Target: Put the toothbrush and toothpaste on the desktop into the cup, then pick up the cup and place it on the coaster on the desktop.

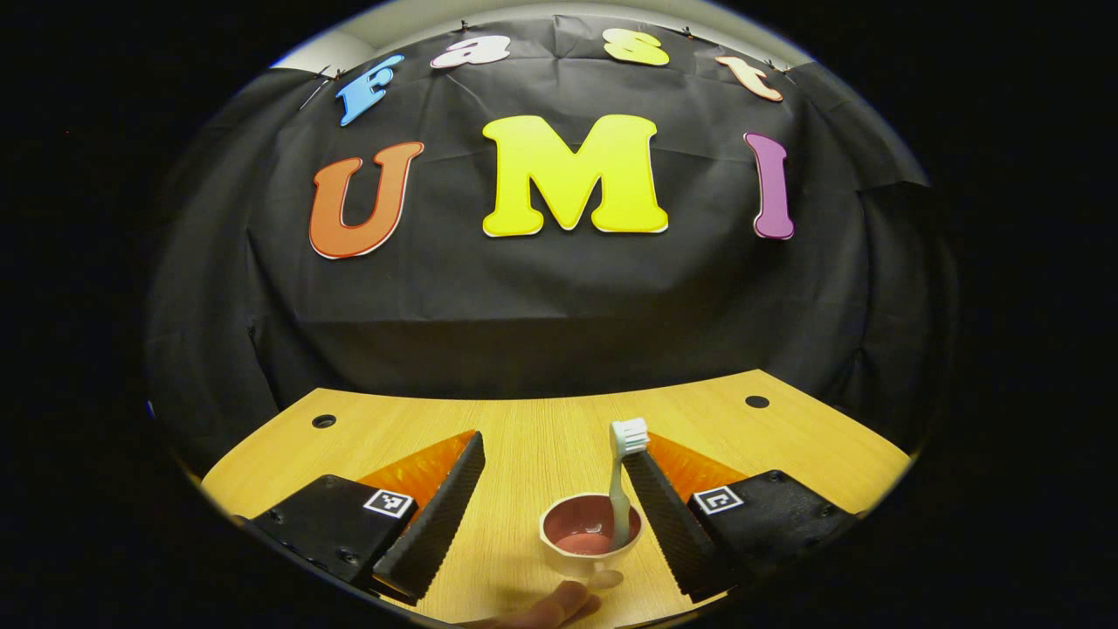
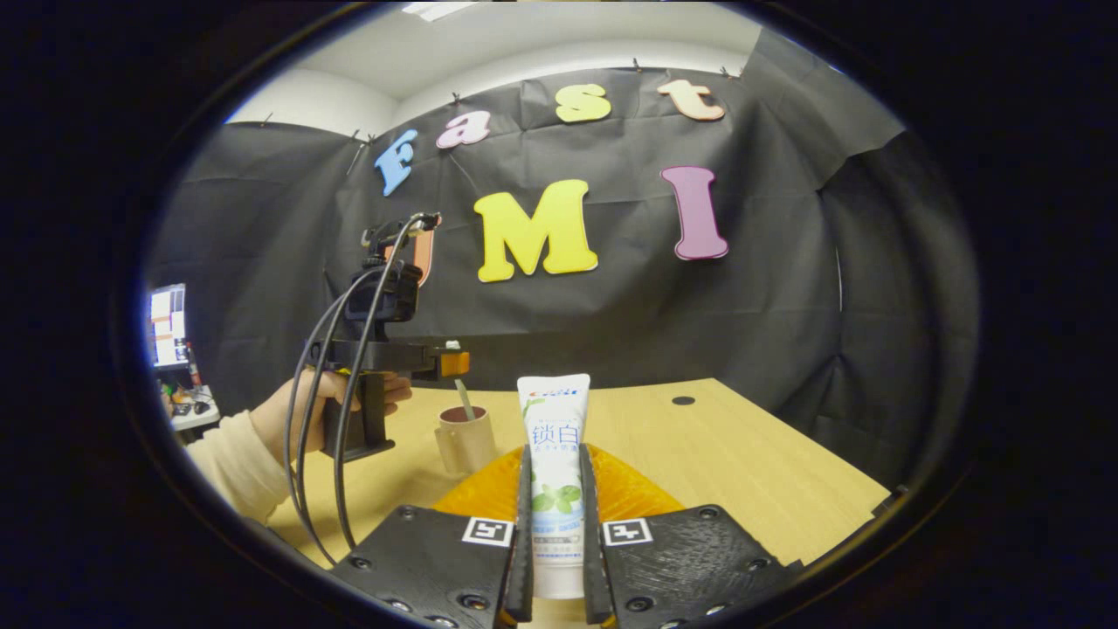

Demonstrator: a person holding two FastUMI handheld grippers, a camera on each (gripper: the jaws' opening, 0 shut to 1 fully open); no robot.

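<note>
The left claw [image 1: 550, 498] hangs wide open, holding nothing, above the cup [image 1: 587, 535] with the toothbrush [image 1: 622, 489] standing inside. The right claw [image 2: 554, 533] clamps the toothpaste [image 2: 554, 472] upright; lower it into the cup's free side.

The bottom of the toothpaste [image 2: 554, 476] was hidden between the fingers of the right gripper [image 2: 554, 524]. The low end of the toothbrush [image 1: 622, 489] went down inside the cup [image 1: 590, 535], so it could not be seen. A fingertip [image 1: 559, 604] was cut off at the bottom edge of the left gripper view.
</note>
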